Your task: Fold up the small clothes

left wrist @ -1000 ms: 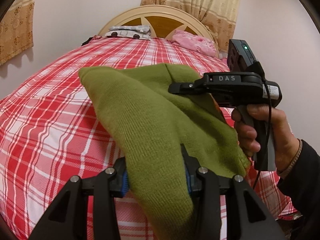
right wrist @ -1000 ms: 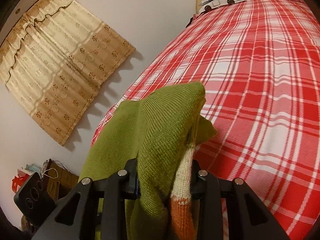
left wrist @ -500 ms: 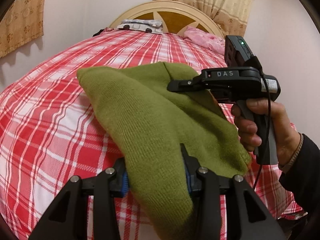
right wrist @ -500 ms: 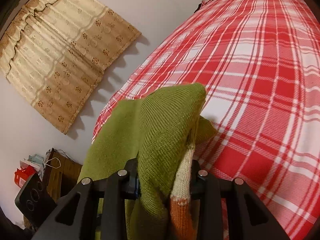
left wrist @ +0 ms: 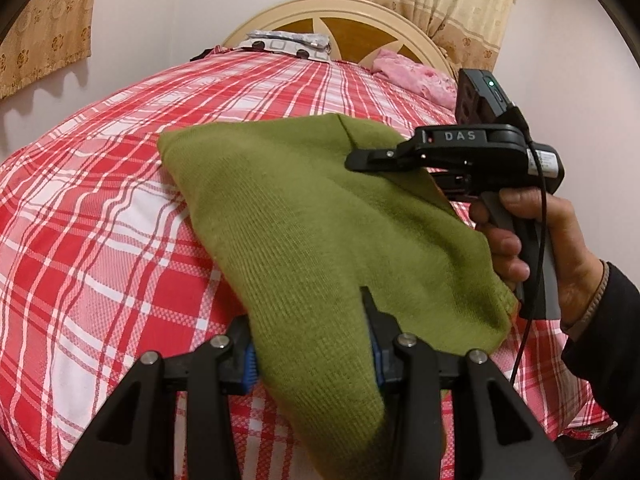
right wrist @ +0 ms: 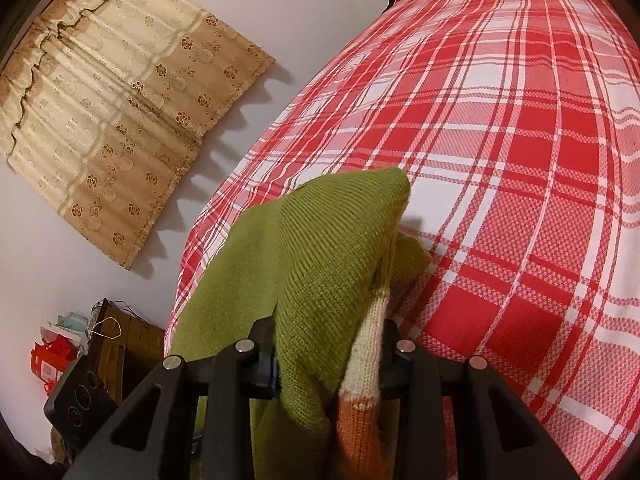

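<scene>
You have the green sweater (left wrist: pixel 320 220) held up off the plaid bed (left wrist: pixel 100 220), a corner in each tool. Your left gripper (left wrist: pixel 312 344) is clenched on the near corner, and your right gripper (right wrist: pixel 328 360) is clamped on the corner where the cream and orange bands show. Compared with a second ago, the sweater has sunk lower and closer to the bed, and the headboard (left wrist: pixel 340 20) beyond it sits higher in the left view. That suggests you are laying it down to flatten before folding. Its far edge looks to be touching the bed, though the fisheye bend makes that hard to confirm. Your right hand (left wrist: pixel 540 248) grips the handle just beside the sweater's right edge.
</scene>
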`<state>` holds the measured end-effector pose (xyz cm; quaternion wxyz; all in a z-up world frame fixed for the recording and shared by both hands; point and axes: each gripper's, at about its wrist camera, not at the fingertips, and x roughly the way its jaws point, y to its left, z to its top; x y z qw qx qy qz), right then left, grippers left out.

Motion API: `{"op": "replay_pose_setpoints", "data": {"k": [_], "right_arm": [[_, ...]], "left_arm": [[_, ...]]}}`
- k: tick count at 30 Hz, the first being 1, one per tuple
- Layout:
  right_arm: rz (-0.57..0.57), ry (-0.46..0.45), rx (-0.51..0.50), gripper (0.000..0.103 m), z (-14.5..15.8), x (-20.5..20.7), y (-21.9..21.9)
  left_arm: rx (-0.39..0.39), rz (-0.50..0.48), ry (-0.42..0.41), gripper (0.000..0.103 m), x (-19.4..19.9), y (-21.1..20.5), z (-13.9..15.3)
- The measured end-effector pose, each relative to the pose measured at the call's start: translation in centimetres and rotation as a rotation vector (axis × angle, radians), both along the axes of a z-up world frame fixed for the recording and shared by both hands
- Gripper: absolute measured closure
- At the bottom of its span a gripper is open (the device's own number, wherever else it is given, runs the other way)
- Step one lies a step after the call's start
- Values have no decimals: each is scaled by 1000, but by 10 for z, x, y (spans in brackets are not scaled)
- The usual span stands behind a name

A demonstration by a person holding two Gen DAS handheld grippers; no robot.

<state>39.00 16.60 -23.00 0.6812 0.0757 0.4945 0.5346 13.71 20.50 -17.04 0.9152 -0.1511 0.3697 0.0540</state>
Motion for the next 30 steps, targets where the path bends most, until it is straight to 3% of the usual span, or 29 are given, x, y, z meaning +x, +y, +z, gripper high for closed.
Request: {"op": "replay_pose_setpoints", "data": {"k": [17, 25, 27, 29, 30], "right_arm": [[-45, -43, -79, 65, -9, 4, 5], [-71, -149, -116, 61, 14, -8, -4], [-93, -205, -107, 61, 26, -13, -11], [-115, -257, -72, 61, 42, -21, -24], [-119, -277, -32, 61, 53, -28, -31]], "left_arm": [[5, 41, -6, 42, -3, -1, -5], [42, 57, -21, 38, -17, 0, 10], [64, 82, -64, 33, -25, 2, 19], [87, 110, -98, 17, -28, 6, 26], [101, 129, -108, 15, -28, 9, 27]]}}
